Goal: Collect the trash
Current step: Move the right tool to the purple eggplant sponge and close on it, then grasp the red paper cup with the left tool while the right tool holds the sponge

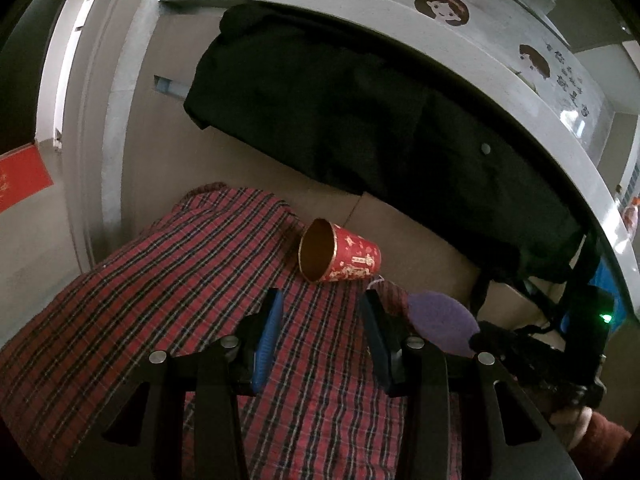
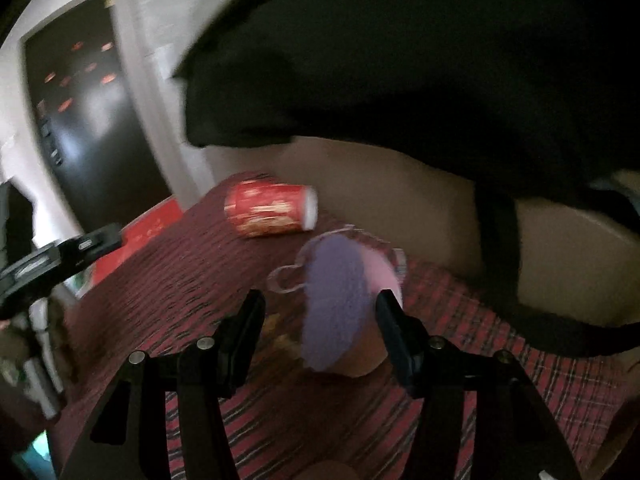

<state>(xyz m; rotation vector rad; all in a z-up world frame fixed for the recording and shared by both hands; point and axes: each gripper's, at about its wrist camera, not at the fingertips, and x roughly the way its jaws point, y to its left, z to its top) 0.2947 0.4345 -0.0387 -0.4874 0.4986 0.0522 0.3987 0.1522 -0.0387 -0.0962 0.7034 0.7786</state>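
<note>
A red paper cup (image 1: 340,256) with gold print lies on its side on a red plaid cloth (image 1: 160,300), its mouth turned toward the left wrist camera. My left gripper (image 1: 321,295) is open just short of it, with nothing between the blue pads (image 1: 267,332). In the blurred right wrist view the cup (image 2: 272,210) lies farther off. A round purple fuzzy pad (image 2: 340,300) with a pink underside sits between the wide-apart fingers of my right gripper (image 2: 320,300), near the right finger and clear of the left one. The left wrist view shows the pad (image 1: 442,320) at its right.
A black garment (image 1: 360,120) drapes over a beige backrest (image 1: 420,248) behind the cloth, and a black strap (image 2: 500,248) hangs down. A grey frame (image 1: 104,120) and a wall with cartoon stickers (image 1: 442,8) lie beyond. A hand (image 1: 576,420) holds the right gripper body (image 1: 560,352).
</note>
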